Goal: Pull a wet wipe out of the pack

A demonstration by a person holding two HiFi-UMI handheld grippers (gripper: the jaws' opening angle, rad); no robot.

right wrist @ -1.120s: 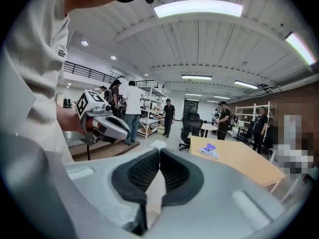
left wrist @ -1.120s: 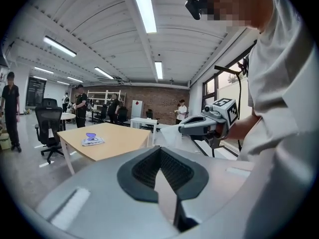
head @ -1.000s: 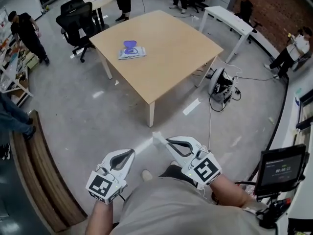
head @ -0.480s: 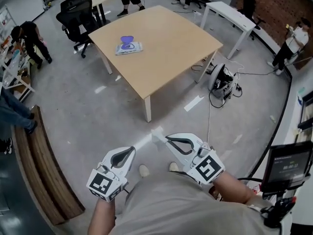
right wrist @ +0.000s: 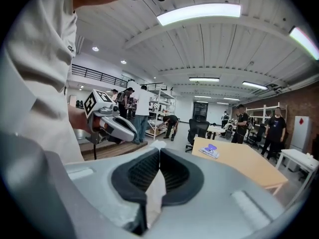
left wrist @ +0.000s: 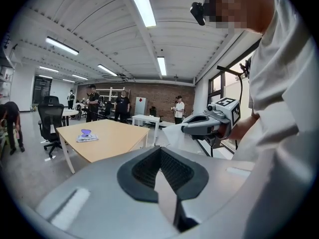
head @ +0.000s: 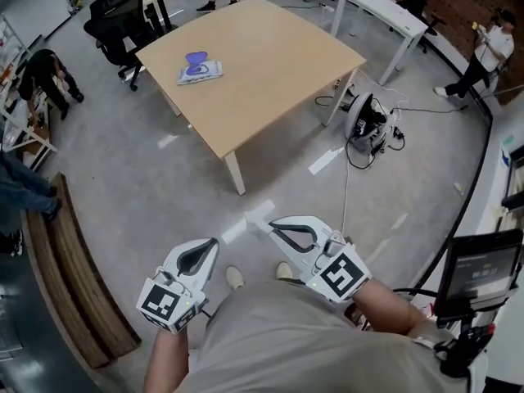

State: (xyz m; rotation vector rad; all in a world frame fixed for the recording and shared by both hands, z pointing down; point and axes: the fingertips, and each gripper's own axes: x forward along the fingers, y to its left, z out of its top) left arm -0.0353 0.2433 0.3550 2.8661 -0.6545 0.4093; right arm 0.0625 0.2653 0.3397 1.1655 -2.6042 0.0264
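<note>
The wet wipe pack, with a purple lid, lies on the far left part of the wooden table, well ahead of me; it also shows as the pack and the pack. Both grippers hang over the concrete floor, far short of the table. My right gripper is shut on a white wipe that pokes past its tip, and the wipe fills the slit between the jaws. My left gripper is shut, with nothing seen at its tip. The right gripper sits beside it.
Black office chairs stand left of the table, and a white desk lies behind it. A device with cables lies on the floor by the table's right legs. A wooden bench runs at left, a screen on a stand at right. Several people stand around.
The head view has shifted: the table and pack now sit a little higher and further left in the frame. Both grippers keep the same pose, the right still holding the wipe.
</note>
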